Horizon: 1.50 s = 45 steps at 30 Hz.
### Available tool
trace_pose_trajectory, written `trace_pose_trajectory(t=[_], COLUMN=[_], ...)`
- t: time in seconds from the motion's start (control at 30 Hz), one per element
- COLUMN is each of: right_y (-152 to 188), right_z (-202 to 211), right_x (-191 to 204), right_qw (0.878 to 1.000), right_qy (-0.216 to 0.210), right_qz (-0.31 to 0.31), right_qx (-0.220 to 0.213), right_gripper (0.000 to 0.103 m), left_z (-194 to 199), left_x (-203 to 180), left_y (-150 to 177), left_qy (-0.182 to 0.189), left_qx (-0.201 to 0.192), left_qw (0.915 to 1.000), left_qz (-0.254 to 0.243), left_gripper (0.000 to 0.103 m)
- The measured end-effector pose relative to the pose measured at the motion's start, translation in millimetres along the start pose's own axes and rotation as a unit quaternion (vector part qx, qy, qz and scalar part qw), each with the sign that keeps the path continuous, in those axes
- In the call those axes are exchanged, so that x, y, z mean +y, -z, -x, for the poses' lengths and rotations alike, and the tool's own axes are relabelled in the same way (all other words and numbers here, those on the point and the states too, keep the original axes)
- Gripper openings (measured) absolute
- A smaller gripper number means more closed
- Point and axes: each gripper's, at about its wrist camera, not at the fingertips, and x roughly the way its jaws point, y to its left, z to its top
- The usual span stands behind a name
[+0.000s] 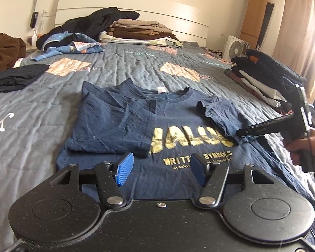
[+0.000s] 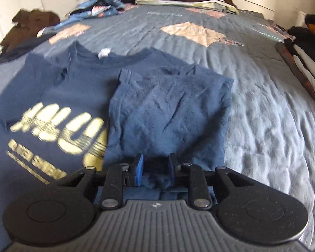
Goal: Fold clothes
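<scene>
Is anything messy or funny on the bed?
Yes. The blue patterned cloth and dark clothes near the headboard lie crumpled, unlike the neat folded stack beside them. The navy T-shirt is only half folded.

Your bed's quilted blue bedspread (image 1: 136, 67) carries the navy T-shirt (image 1: 119, 115) up front, folded stacks (image 1: 136, 31) by the headboard, another pile (image 1: 266, 79) at the right edge.
</scene>
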Motion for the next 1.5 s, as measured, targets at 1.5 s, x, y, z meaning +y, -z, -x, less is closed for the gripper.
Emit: trace_pose_trajectory(t=[1.5], right_y=[-57.8], right_z=[-46.9], right_x=[205.8], right_qw=[0.985], right_qy=[-0.118], right_qz=[0.127], right_qx=[0.013], right_gripper=[0.035], left_z=[3.8], left_x=[39.0], left_y=[-12.6], left_qy=[-0.044], left_qx=[0.026], left_qw=[0.9986], left_qz=[0.012], left_gripper=[0.064])
